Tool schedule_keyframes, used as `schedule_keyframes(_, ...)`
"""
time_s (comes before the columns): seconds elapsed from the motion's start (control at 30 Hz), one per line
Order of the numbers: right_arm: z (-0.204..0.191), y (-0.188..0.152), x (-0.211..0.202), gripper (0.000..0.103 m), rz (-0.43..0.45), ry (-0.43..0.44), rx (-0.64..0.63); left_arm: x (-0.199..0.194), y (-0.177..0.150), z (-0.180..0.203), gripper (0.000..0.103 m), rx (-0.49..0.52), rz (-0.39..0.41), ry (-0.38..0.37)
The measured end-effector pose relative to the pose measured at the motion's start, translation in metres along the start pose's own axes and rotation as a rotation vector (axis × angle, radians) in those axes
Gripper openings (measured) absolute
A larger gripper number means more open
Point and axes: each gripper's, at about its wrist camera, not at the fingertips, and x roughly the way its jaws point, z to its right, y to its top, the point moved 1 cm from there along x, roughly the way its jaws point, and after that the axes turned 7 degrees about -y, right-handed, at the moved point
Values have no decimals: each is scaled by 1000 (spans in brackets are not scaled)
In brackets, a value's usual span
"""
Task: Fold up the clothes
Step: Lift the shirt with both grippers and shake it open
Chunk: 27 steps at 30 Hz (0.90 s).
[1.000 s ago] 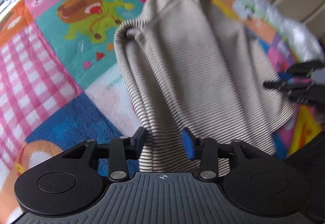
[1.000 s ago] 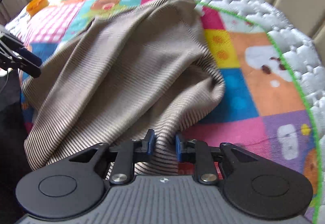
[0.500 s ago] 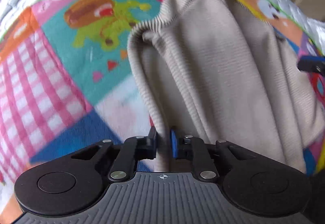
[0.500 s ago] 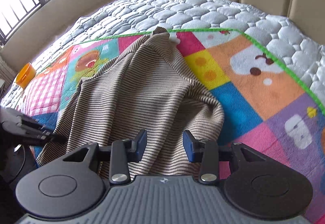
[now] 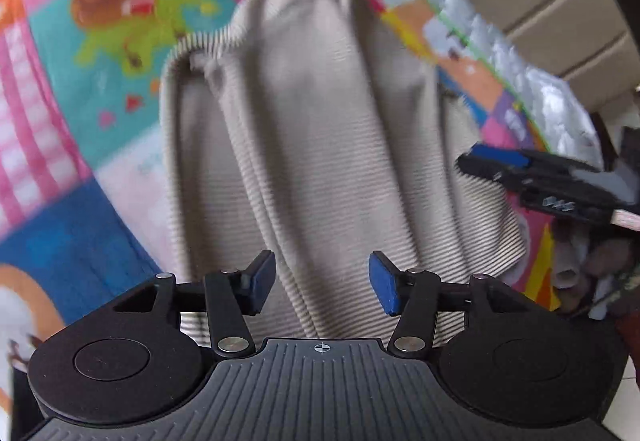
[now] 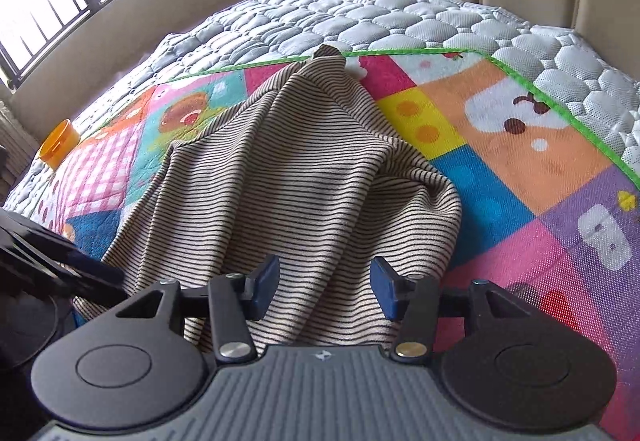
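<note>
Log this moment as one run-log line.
task: fold clothes | left claw: open above striped garment | right claw: open above garment | garment: rumpled on play mat

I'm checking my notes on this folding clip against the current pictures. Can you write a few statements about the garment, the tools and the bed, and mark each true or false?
1. Both the left tool and the right tool are open. True.
2. The striped garment lies on a colourful patchwork mat. True.
3. The garment is folded into a neat square. False: it lies rumpled and spread out.
4. An orange cup sits on the garment. False: it sits apart, near the mat's far left edge.
5. The right tool grips the garment. False: its jaws stand apart, gripping nothing.
</note>
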Motion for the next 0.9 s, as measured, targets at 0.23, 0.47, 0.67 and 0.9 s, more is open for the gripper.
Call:
schedule_keyframes(0.23, -1, -5, 15, 53, -56, 6, -6, 22, 0, 25, 14, 93, 88, 42)
schedule_keyframes(0.47, 1, -9, 22, 53, -83, -2, 1, -59, 53, 0, 11, -32, 433, -17)
schedule_keyframes(0.67, -6, -10, 28, 55, -94, -28, -50, -142, 101, -56, 11, -219, 758, 12)
schedule_keyframes(0.9, -19, -1, 12, 55, 15, -129, -124, -147, 92, -166, 38, -502, 735, 117)
